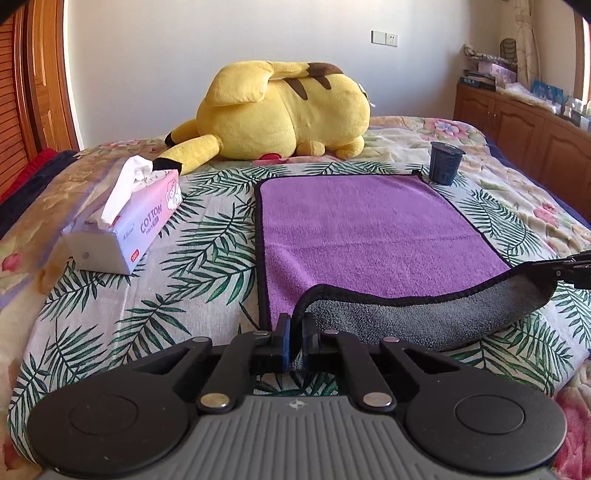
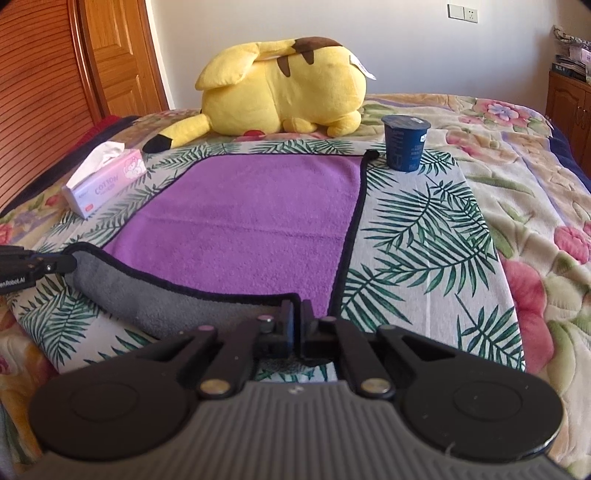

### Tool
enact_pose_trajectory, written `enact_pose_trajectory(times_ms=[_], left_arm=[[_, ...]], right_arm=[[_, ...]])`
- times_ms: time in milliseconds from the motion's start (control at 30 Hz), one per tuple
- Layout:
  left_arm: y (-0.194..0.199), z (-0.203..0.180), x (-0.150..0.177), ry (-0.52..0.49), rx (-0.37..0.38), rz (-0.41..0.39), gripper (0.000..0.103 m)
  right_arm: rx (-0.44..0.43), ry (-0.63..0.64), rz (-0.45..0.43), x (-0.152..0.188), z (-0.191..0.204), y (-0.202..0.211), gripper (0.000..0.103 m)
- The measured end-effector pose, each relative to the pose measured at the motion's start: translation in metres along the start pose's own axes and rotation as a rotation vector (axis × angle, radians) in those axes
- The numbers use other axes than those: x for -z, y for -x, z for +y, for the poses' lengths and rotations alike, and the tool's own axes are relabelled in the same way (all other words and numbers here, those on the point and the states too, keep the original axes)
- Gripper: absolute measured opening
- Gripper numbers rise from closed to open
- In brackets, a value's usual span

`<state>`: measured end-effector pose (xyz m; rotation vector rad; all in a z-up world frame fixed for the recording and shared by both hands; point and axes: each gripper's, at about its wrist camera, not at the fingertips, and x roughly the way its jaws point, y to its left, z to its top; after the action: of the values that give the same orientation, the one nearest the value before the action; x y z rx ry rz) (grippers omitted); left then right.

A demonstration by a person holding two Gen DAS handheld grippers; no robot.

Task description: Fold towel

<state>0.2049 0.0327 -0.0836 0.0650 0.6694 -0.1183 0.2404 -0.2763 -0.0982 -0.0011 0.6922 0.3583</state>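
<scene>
Left wrist: left hand-held gripper [image 1: 294,325] pinching towel [image 1: 369,229] near corner; right hand-held gripper [image 2: 297,317] pinching opposite corner.

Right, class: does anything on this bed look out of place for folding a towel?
The dark blue cup stands upright beside the purple towel's far right corner, near its hanging loop. It might tip once the fold reaches there.

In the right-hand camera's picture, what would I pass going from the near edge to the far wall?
Right gripper → towel → cup → plush toy → wall socket.
</scene>
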Motion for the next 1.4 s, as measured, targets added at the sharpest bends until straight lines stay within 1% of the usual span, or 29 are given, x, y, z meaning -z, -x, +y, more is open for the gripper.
enact_pose_trajectory(times_ms=[300, 700, 900, 1167, 1300, 1400], left_arm=[[0.007, 0.001, -0.006, 0.011, 0.018, -0.018, 0.0], [0.018, 0.0, -0.019, 0.009, 0.029, -0.067, 0.0], [0.011, 0.001, -0.026, -0.004, 0.024, -0.078, 0.0], [0.002, 0.002, -0.037, -0.024, 0.028, -0.094, 0.0], [-0.002, 0.004, -0.043, -0.029, 0.037, -0.093, 0.0], [-0.006, 0.004, -0.047, -0.037, 0.039, -0.111, 0.0]], right_arm=[[-0.003, 0.003, -0.038, -0.004, 0.002, 0.006, 0.004], [-0.019, 0.017, -0.105, -0.012, 0.005, 0.017, 0.004], [-0.016, 0.033, -0.119, -0.016, 0.003, 0.012, 0.004], [-0.017, 0.062, -0.117, -0.021, 0.001, 0.0, 0.004], [-0.019, 0.072, -0.141, -0.026, 0.002, 0.002, 0.004], [-0.021, 0.095, -0.155, -0.033, 0.004, 0.004, 0.004]])
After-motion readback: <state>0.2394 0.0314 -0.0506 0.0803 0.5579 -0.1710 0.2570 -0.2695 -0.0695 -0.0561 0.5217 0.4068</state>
